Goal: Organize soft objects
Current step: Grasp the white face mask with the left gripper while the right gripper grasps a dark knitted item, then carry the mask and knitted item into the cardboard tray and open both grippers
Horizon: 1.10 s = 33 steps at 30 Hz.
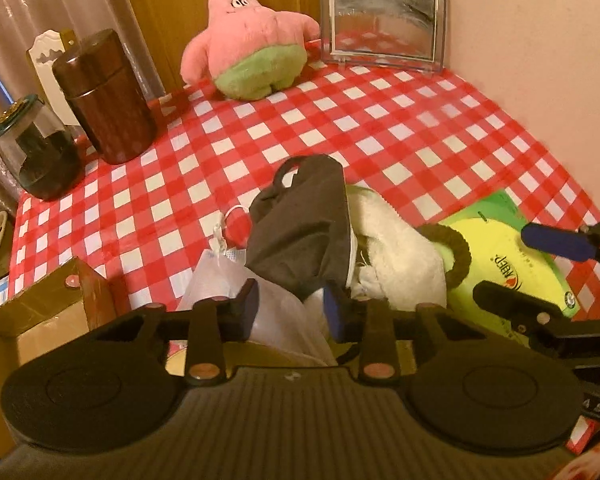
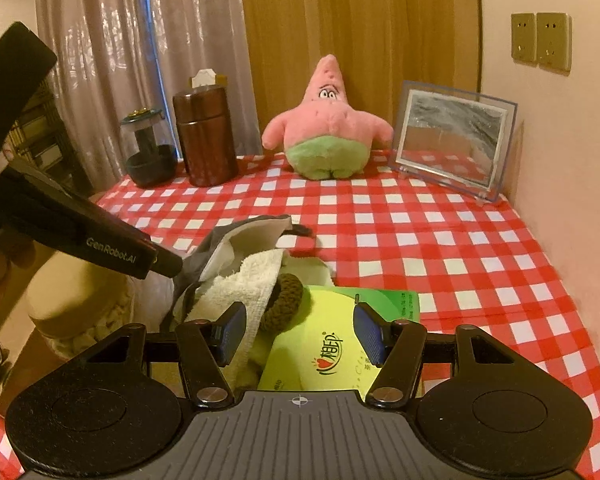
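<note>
A heap of soft things lies at the near edge of the checked table: a dark grey cloth (image 1: 304, 224), a white towel (image 1: 396, 256), a brown knitted ring (image 1: 458, 254), a clear bag with a face mask (image 1: 228, 276) and a yellow-green tissue pack (image 1: 512, 264). My left gripper (image 1: 294, 308) is open over the clear bag and the dark cloth's lower edge. My right gripper (image 2: 300, 332) is open above the tissue pack (image 2: 332, 352), with the towel (image 2: 252, 284) and knitted ring (image 2: 286, 292) at its left finger. A pink star plush (image 2: 328, 128) sits upright at the back.
A brown wooden canister (image 1: 104, 96) and a dark glass jar (image 1: 40, 148) stand at the back left. A framed sand picture (image 1: 384, 20) leans at the back right by the wall. An open cardboard box (image 1: 40, 320) sits at the near left edge.
</note>
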{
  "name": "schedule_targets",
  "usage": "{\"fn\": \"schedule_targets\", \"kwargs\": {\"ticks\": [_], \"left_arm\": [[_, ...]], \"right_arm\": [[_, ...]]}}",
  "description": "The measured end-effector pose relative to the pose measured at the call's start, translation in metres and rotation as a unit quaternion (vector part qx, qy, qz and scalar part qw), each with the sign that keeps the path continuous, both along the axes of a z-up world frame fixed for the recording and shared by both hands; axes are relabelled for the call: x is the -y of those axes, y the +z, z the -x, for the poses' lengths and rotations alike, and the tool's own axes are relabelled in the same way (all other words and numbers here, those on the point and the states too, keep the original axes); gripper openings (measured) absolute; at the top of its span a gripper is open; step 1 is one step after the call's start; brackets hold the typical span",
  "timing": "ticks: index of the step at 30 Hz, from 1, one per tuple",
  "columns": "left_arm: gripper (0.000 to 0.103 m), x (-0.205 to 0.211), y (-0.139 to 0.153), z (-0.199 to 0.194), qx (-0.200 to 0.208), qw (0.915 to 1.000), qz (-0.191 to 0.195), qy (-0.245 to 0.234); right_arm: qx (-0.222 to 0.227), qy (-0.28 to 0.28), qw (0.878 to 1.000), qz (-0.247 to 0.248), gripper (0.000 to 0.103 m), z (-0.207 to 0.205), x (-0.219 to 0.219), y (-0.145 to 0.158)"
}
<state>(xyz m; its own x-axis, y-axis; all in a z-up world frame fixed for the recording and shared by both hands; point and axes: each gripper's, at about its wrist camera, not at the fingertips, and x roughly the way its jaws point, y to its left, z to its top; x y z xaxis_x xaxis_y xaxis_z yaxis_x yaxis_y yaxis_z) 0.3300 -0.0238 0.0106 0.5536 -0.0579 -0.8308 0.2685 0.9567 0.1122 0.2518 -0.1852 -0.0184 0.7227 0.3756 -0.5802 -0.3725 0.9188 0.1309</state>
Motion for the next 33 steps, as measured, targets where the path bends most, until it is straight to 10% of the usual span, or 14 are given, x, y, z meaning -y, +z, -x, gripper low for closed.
{"fn": "schedule_targets", "kwargs": {"ticks": [6, 18, 22, 33], "left_arm": [[0.007, -0.002, -0.003, 0.000, 0.002, 1.0000, 0.000, 0.003], [0.005, -0.021, 0.029, 0.017, 0.061, 0.9952, 0.069, 0.033], [0.005, -0.026, 0.034, 0.020, 0.068, 0.9937, 0.081, 0.038], [0.004, -0.035, 0.066, 0.039, 0.103, 0.9861, 0.120, 0.050]], "right_arm": [[0.002, 0.011, 1.000, -0.002, 0.060, -0.009, -0.005, -0.003], [-0.014, -0.007, 1.000, -0.005, 0.035, -0.029, -0.009, -0.010], [-0.010, 0.001, 1.000, 0.006, 0.012, -0.028, -0.015, -0.012], [0.048, -0.062, 0.996, -0.033, 0.009, -0.004, 0.006, 0.012]]}}
